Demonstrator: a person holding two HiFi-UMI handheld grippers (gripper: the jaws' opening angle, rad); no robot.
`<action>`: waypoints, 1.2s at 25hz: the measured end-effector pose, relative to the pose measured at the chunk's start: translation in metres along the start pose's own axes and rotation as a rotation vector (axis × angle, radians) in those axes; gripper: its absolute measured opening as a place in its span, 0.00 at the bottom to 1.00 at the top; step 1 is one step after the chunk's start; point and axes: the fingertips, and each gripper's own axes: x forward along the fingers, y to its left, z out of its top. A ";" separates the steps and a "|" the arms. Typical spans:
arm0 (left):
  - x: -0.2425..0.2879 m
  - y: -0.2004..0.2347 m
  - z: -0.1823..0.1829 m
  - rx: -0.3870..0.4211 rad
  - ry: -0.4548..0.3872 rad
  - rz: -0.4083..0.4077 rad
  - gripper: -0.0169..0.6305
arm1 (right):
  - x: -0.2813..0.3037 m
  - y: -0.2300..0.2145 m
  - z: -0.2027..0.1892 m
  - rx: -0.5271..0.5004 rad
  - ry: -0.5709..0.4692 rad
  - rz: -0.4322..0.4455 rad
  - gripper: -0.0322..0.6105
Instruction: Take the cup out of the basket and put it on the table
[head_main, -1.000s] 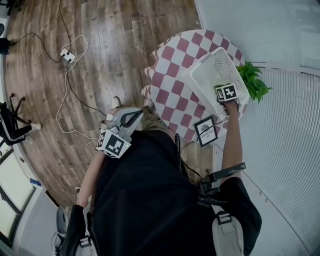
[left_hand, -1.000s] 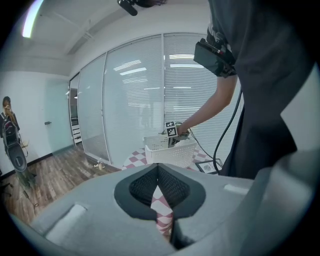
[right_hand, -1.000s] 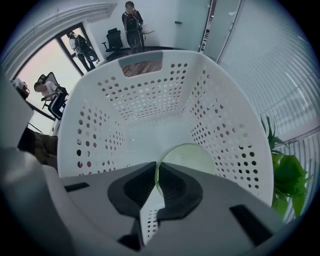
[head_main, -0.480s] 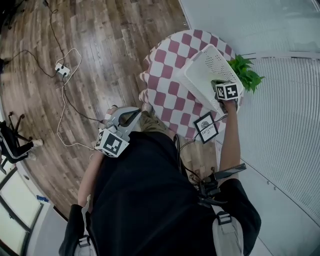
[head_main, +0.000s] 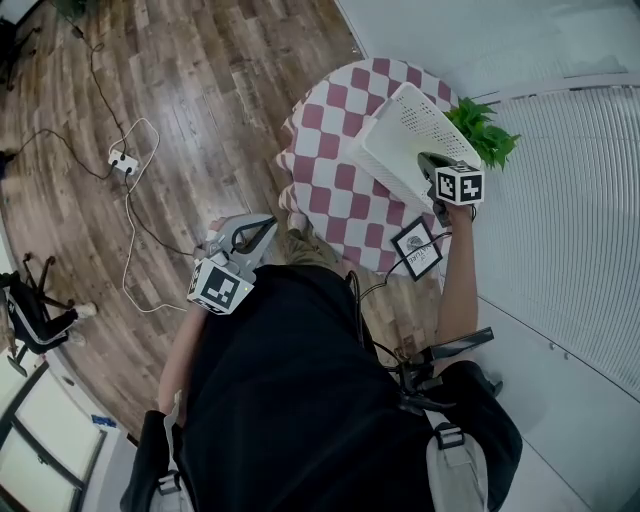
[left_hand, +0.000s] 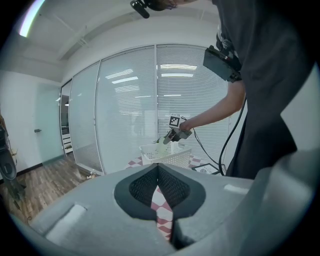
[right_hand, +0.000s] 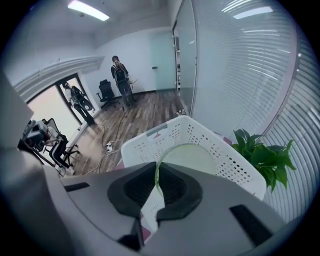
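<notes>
A pale green see-through cup hangs over the white perforated basket, its rim pinched by my right gripper, which is shut on it. In the head view the right gripper is above the basket at the right side of the round checked table. From the left gripper view the cup shows just above the basket's rim. My left gripper is held near the person's body, off the table, its jaws shut with nothing between them.
A green potted plant stands behind the basket by the blinds. A small framed sign lies at the table's near edge. A power strip with cables is on the wood floor. Two people stand far off.
My right gripper has risen with the cup, from inside the basket to above its rim, and tilted. The left gripper has hardly shifted.
</notes>
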 end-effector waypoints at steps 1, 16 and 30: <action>-0.001 0.002 0.000 0.005 -0.003 -0.002 0.04 | -0.005 0.004 0.002 0.020 -0.023 0.009 0.09; 0.008 0.006 0.013 0.018 -0.059 -0.056 0.04 | -0.083 0.036 0.047 0.061 -0.297 -0.026 0.09; 0.010 0.011 0.022 0.027 -0.046 -0.095 0.04 | -0.149 0.082 0.106 0.089 -0.579 0.009 0.09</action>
